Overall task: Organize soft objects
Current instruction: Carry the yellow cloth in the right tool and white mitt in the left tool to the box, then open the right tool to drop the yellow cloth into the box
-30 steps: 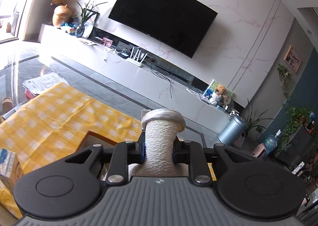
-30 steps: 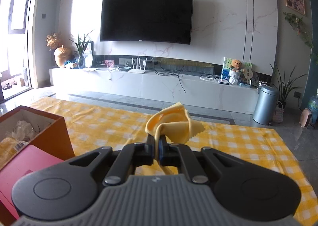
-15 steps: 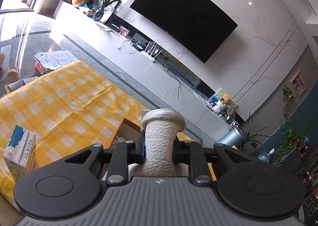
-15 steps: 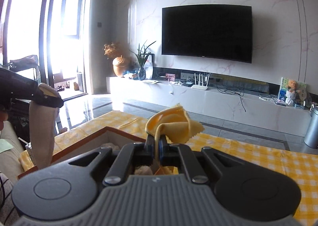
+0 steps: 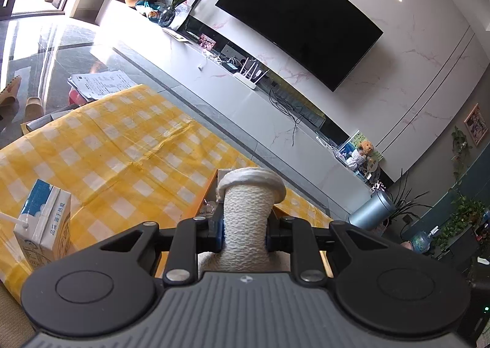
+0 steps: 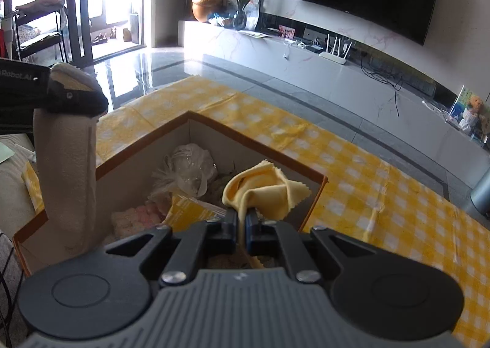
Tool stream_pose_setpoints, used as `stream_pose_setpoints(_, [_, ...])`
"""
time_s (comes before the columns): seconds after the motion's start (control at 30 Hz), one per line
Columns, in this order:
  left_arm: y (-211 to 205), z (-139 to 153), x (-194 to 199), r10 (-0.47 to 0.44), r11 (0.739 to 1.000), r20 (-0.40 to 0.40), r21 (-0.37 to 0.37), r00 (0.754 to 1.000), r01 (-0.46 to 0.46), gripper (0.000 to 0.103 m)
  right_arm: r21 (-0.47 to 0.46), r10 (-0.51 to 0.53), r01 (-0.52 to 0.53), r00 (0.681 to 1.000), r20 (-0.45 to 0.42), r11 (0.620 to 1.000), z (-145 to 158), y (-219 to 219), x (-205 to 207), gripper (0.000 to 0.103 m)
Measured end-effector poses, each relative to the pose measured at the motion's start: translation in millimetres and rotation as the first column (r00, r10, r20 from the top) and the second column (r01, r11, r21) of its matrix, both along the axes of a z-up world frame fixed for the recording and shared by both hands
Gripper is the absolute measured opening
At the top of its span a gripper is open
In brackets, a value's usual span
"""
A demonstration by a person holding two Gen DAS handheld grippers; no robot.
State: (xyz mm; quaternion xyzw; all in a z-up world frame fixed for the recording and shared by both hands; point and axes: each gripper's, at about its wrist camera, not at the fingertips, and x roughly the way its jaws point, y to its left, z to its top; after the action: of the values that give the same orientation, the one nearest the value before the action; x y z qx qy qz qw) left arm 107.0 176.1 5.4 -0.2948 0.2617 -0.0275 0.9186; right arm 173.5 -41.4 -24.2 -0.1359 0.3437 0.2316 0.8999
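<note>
My left gripper (image 5: 244,233) is shut on a cream knitted sock (image 5: 247,216), whose rolled cuff sticks up past the fingers. In the right wrist view the same sock (image 6: 69,170) hangs down at the left, over the near corner of an orange-rimmed cardboard box (image 6: 260,145), held by the left gripper (image 6: 73,96). My right gripper (image 6: 242,224) is shut on a crumpled yellow cloth (image 6: 263,191) above the box's open top. Inside the box lie a clear plastic bag (image 6: 190,170), a pale pink fluffy item (image 6: 134,217) and a yellow checked piece (image 6: 190,210).
The box stands on a table under a yellow checked tablecloth (image 6: 382,194). A blue-and-white milk carton (image 5: 43,222) with a straw stands at the table's near left corner. Behind are a white TV cabinet (image 5: 245,96), a wall-mounted TV (image 5: 300,14) and a grey bin (image 5: 372,210).
The right gripper swung left with the yellow cloth, from over the bare tablecloth to above the open box. The left gripper moved down with the sock; the milk carton came into its view.
</note>
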Motion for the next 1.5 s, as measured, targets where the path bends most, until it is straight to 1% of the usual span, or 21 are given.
stream_pose_setpoints(0.1, [7.4,-0.1,-1.6,-0.001,1.000,-0.001,-0.018,1.000,0.001,0.026,-0.041,-0.015,0.014,1.000,-0.023,0.999,-4.5,4.3,18.4,0.003])
stream_pose_setpoints(0.23, [21.7,-5.3,-0.4,-0.007,0.996,-0.019,-0.093,1.000,0.005,0.026,-0.090,-0.057,0.052,0.997,-0.058,0.995,-10.5,10.8,50.2,0.003])
stream_pose_setpoints(0.33, [27.4,-7.7,-1.8,-0.024,0.990,-0.030,-0.136,0.999,0.020,0.026,-0.079,-0.074,0.062,0.986,-0.151,0.995,-19.6,17.1,66.3,0.003])
stream_pose_setpoints(0.43, [26.6,-5.1,-4.7,-0.031,0.992,-0.038,-0.120,0.999,0.027,0.026,-0.039,-0.039,0.031,0.975,-0.219,0.999,-24.4,22.8,52.6,0.003])
stream_pose_setpoints(0.47, [25.5,-3.9,-5.4,-0.034,0.994,-0.040,-0.108,0.999,0.029,0.026,-0.048,-0.034,0.023,0.973,-0.229,0.999,-25.7,23.9,45.3,0.003])
stream_pose_setpoints(0.53, [22.5,-2.5,-6.0,-0.038,0.995,-0.042,-0.095,0.998,0.034,0.026,-0.115,-0.040,0.014,0.973,-0.227,0.993,-31.6,27.2,30.2,0.003])
stream_pose_setpoints(0.6, [18.9,-3.7,-4.6,-0.060,0.993,-0.048,-0.105,0.997,0.054,0.026,-0.183,-0.040,-0.005,0.970,-0.241,0.983,-37.9,28.1,18.2,0.003])
stream_pose_setpoints(0.73, [10.9,-6.2,-3.3,-0.102,0.989,-0.064,-0.116,0.993,0.095,0.026,-0.254,-0.056,-0.020,0.955,-0.290,0.967,-48.8,26.2,-1.4,0.003])
stream_pose_setpoints(0.77, [8.9,-6.0,-3.6,-0.108,0.989,-0.066,-0.113,0.992,0.100,0.026,-0.267,-0.058,-0.025,0.953,-0.297,0.963,-50.8,26.3,-4.7,0.002])
stream_pose_setpoints(0.87, [1.7,-4.8,-4.2,-0.135,0.988,-0.070,-0.090,0.988,0.129,0.026,-0.255,-0.061,-0.024,0.946,-0.319,0.967,-50.0,25.3,-12.4,0.003])
stream_pose_setpoints(0.93, [-5.3,-3.5,-3.5,-0.166,0.986,-0.080,-0.049,0.983,0.163,0.026,-0.258,-0.066,-0.020,0.946,-0.319,0.966,-50.2,26.2,-13.0,0.004])
stream_pose_setpoints(0.97, [-8.5,-2.9,-3.2,-0.179,0.984,-0.086,-0.024,0.980,0.178,0.026,-0.257,-0.077,-0.005,0.949,-0.307,0.966,-48.9,26.5,-12.8,0.011])
stream_pose_setpoints(1.0, [-13.1,-2.1,-3.4,-0.193,0.981,-0.098,0.013,0.976,0.195,0.026,-0.247,-0.082,0.006,0.952,-0.295,0.969,-46.7,26.4,-13.4,0.023])
stream_pose_setpoints(1.03, [-17.2,-1.7,-3.7,-0.195,0.979,-0.108,0.042,0.975,0.201,0.026,-0.233,-0.085,0.019,0.957,-0.276,0.972,-42.5,25.7,-15.0,0.033])
stream_pose_setpoints(1.07, [-20.3,-1.7,-4.1,-0.193,0.978,-0.113,0.062,0.975,0.201,0.026,-0.225,-0.086,0.028,0.965,-0.248,0.974,-37.5,24.8,-17.6,0.049])
stream_pose_setpoints(1.1, [-23.3,-1.9,-4.0,-0.191,0.976,-0.118,0.079,0.974,0.201,0.026,-0.214,-0.067,0.021,0.976,-0.209,0.977,-30.6,24.1,-21.1,0.058])
stream_pose_setpoints(1.2, [-29.5,-7.7,0.1,-0.208,0.972,-0.146,0.076,0.967,0.221,0.026,-0.247,-0.031,0.007,0.995,-0.095,0.969,-11.6,21.2,-30.8,0.067])
stream_pose_setpoints(1.27, [-36.2,-14.3,5.0,-0.240,0.962,-0.186,0.087,0.953,0.260,0.026,-0.257,-0.029,0.016,0.998,-0.047,0.966,-1.4,15.9,-33.8,0.073])
stream_pose_setpoints(1.3, [-41.3,-18.3,7.9,-0.255,0.954,-0.214,0.101,0.943,0.281,0.027,-0.255,-0.031,0.021,0.999,-0.035,0.967,2.5,12.5,-33.8,0.075])
stream_pose_setpoints(1.47, [-57.9,-28.9,13.5,-0.217,0.944,-0.293,0.179,0.931,0.276,0.033,-0.233,-0.057,0.050,0.998,-0.022,0.971,10.3,-3.1,-34.2,0.077])
stream_pose_setpoints(1.5, [-58.6,-29.1,13.2,-0.204,0.946,-0.302,0.184,0.931,0.267,0.040,-0.235,-0.061,0.054,0.998,-0.024,0.971,9.2,-5.2,-33.7,0.079])
